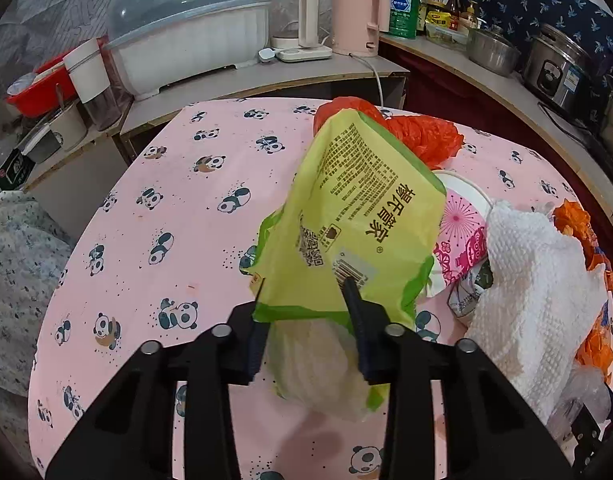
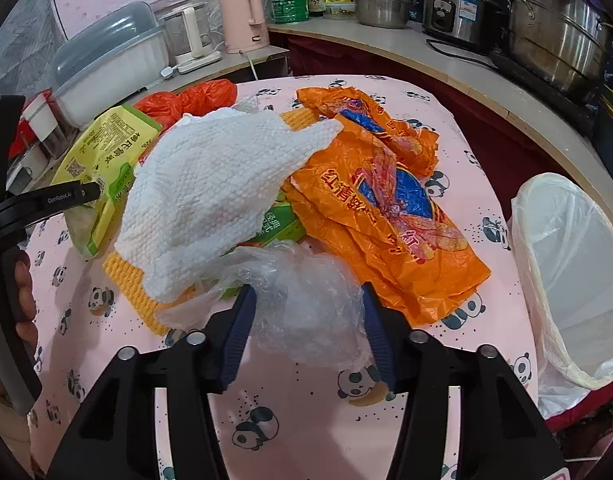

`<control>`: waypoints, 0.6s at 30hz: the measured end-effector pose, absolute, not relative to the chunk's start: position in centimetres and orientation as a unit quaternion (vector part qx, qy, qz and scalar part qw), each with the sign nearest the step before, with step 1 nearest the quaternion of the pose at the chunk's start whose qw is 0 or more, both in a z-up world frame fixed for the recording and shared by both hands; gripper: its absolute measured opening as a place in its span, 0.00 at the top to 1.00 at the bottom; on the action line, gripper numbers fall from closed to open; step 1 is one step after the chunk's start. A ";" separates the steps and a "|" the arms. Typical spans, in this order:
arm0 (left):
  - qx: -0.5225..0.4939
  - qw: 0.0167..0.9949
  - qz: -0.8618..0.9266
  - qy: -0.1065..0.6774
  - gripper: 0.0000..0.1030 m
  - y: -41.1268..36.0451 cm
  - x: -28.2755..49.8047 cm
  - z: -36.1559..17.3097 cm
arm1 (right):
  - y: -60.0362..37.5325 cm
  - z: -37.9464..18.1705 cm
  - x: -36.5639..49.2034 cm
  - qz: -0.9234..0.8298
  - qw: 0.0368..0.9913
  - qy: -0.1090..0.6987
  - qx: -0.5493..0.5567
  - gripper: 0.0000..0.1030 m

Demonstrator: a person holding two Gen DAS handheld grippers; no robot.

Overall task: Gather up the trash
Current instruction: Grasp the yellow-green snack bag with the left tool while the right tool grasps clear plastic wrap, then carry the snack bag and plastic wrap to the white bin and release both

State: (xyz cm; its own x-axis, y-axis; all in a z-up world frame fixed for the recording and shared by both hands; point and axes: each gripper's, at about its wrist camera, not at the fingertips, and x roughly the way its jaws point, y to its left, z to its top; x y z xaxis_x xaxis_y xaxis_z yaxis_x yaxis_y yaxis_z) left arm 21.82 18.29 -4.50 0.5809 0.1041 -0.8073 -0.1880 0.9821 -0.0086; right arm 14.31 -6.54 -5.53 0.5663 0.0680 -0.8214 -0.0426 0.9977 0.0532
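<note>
Green wrapper (image 1: 358, 216) sits pinched in the left tongs (image 1: 304, 288); right tongs (image 2: 306, 296) clasp clear plastic bag (image 2: 306, 300).

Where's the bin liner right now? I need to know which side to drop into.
In the right wrist view the white-lined bin stands at the far right edge, off the panda tablecloth, just beyond the orange plastic bag.

Left gripper (image 1: 304, 286) frame: black linkage arms, silver round pivot pins.
Right gripper (image 2: 304, 292) frame: same black linkage, silver pins.
Finger pads (image 2: 238, 332): dark blue, ribbed.
Marking: small white lettering, left unit's side.
</note>
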 end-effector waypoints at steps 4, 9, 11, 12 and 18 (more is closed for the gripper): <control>-0.054 0.889 0.080 0.447 0.84 18.2 20.8 -3.9 | -6.1 -5.0 14.0 0.040 0.888 0.457 0.010 0.70; -0.056 0.894 0.072 0.439 0.87 17.4 19.0 -2.6 | -5.9 -3.6 13.2 0.044 0.897 0.440 0.008 0.75; -0.057 0.896 0.067 0.435 0.88 17.1 18.4 -2.0 | -6.1 -2.9 12.9 0.044 0.901 0.431 0.008 0.75; -0.057 0.897 0.067 0.433 0.88 16.9 18.1 -1.7 | -6.2 -2.5 12.6 0.042 0.904 0.426 0.008 0.76; -0.055 0.907 0.058 0.414 0.89 15.9 16.2 0.5 | -7.6 -0.2 11.3 0.030 0.917 0.397 0.023 0.76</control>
